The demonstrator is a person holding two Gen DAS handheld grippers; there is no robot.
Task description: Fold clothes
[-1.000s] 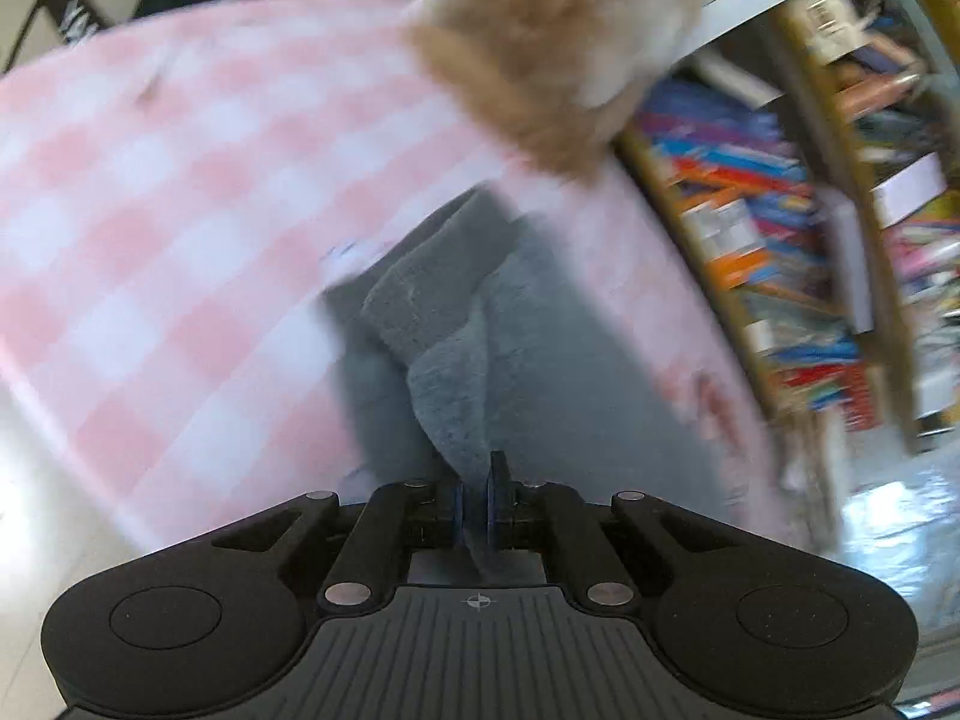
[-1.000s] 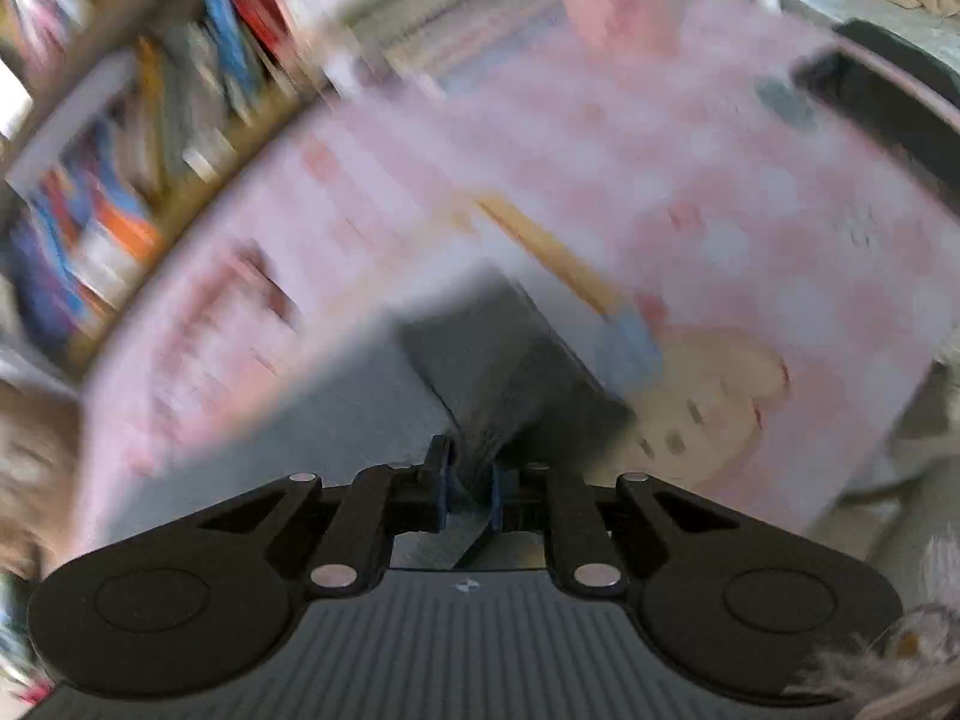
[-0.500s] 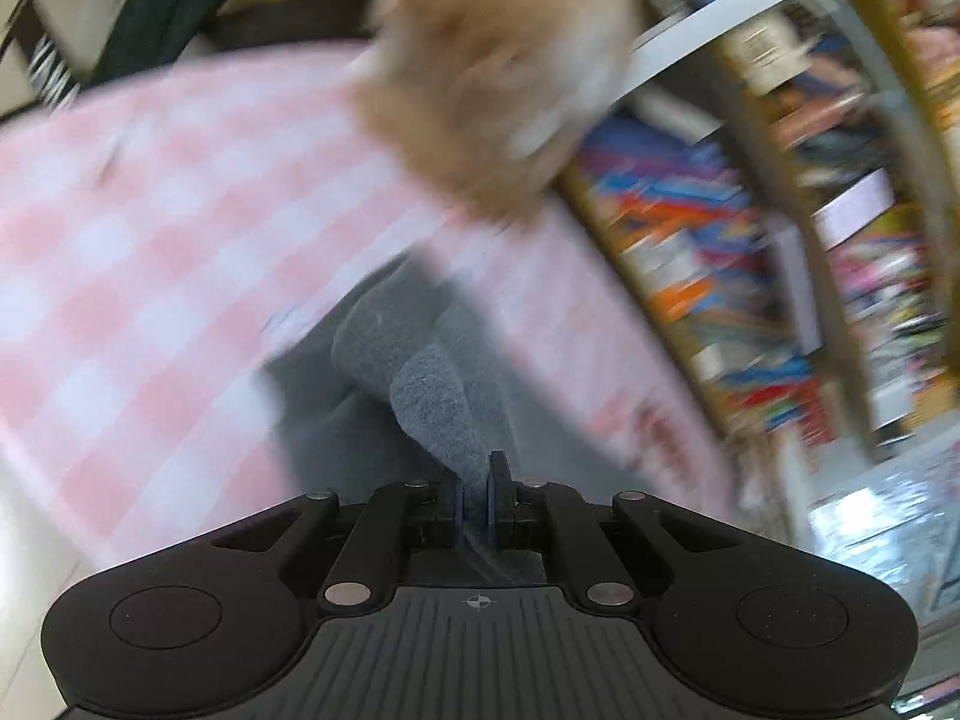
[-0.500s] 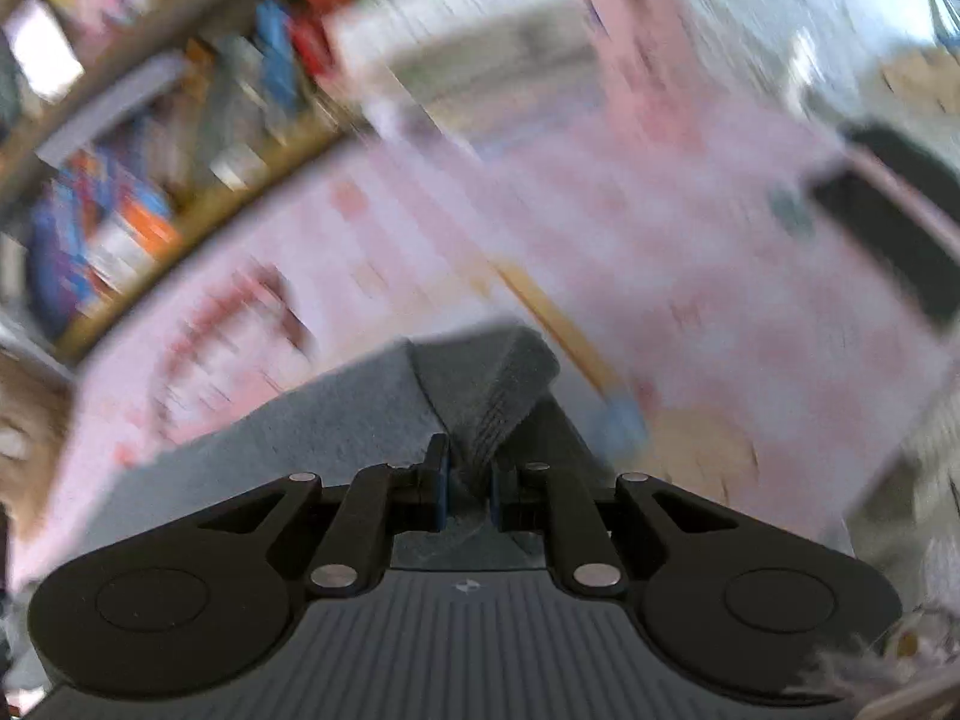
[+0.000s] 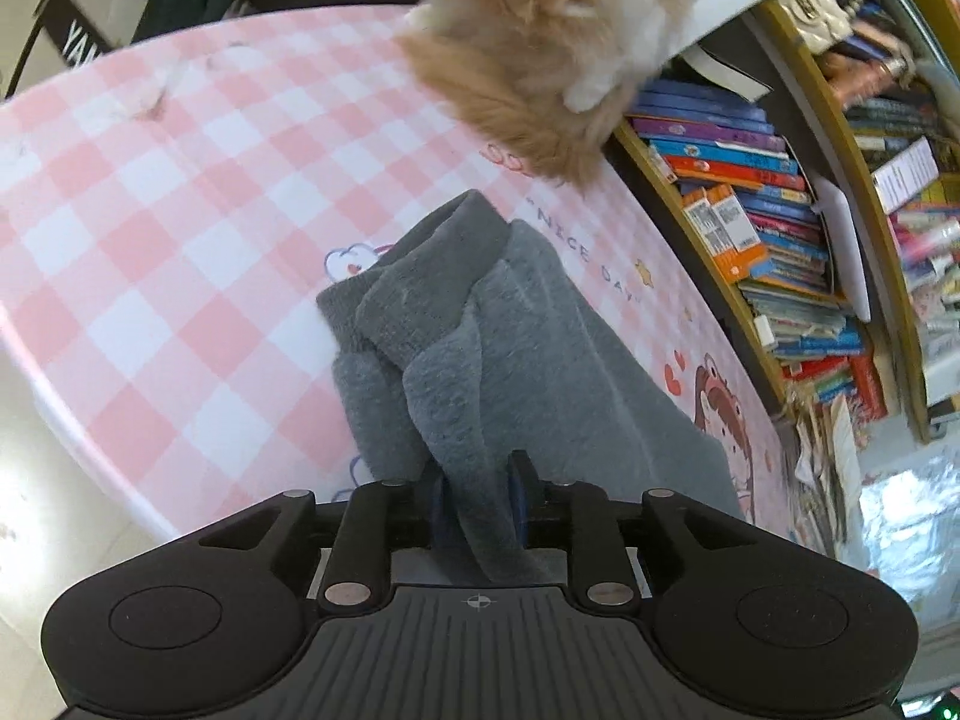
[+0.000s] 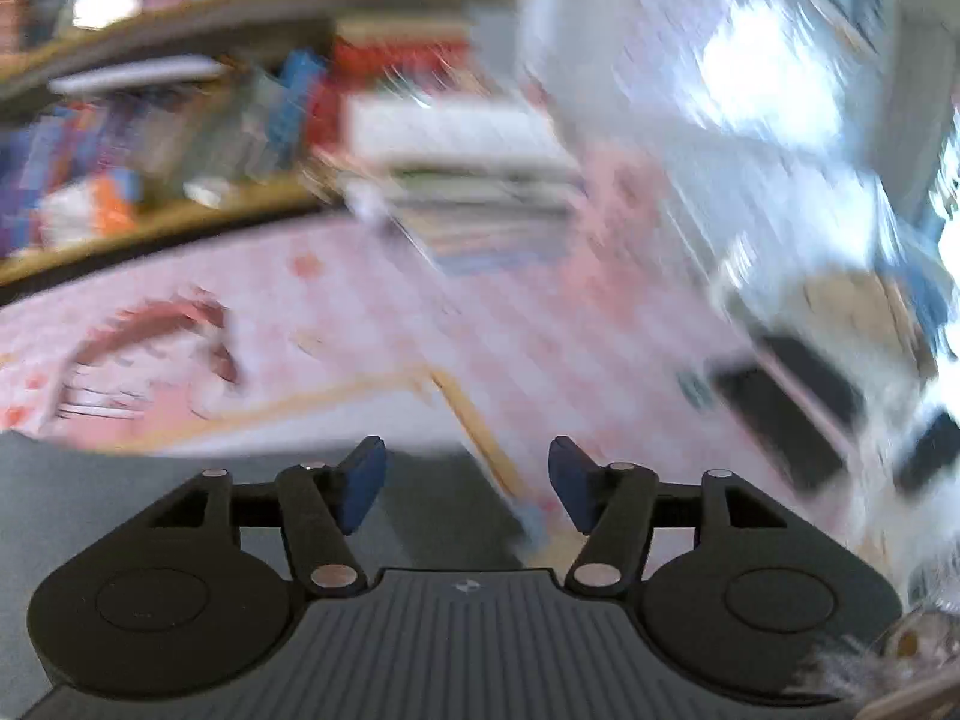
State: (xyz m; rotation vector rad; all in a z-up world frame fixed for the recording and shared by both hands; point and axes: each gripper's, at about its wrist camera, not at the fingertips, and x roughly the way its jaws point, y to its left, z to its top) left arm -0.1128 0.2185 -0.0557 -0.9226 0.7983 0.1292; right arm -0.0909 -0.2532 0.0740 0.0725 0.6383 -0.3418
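Note:
A grey fleece garment (image 5: 528, 360) lies bunched on the pink checked tablecloth (image 5: 180, 228) in the left wrist view. A raised fold of it runs back between the fingers of my left gripper (image 5: 477, 492). Those jaws are opening, and the fold sits loosely in the narrow gap. The right wrist view is heavily blurred. There my right gripper (image 6: 462, 474) is opening wide above the table with nothing between its blue pads (image 6: 360, 480). A flat part of the grey garment (image 6: 90, 480) shows below and left of it.
A fluffy tan and white animal (image 5: 540, 48) sits on the table's far edge, just beyond the garment. Bookshelves (image 5: 750, 210) packed with books run along the right. In the right wrist view, stacked books (image 6: 468, 180) and dark flat objects (image 6: 780, 402) show beyond the table.
My right gripper let go of the grey garment, opened wide, and rose and swung away from it. My left gripper's jaws parted slightly around the fold they were pinching.

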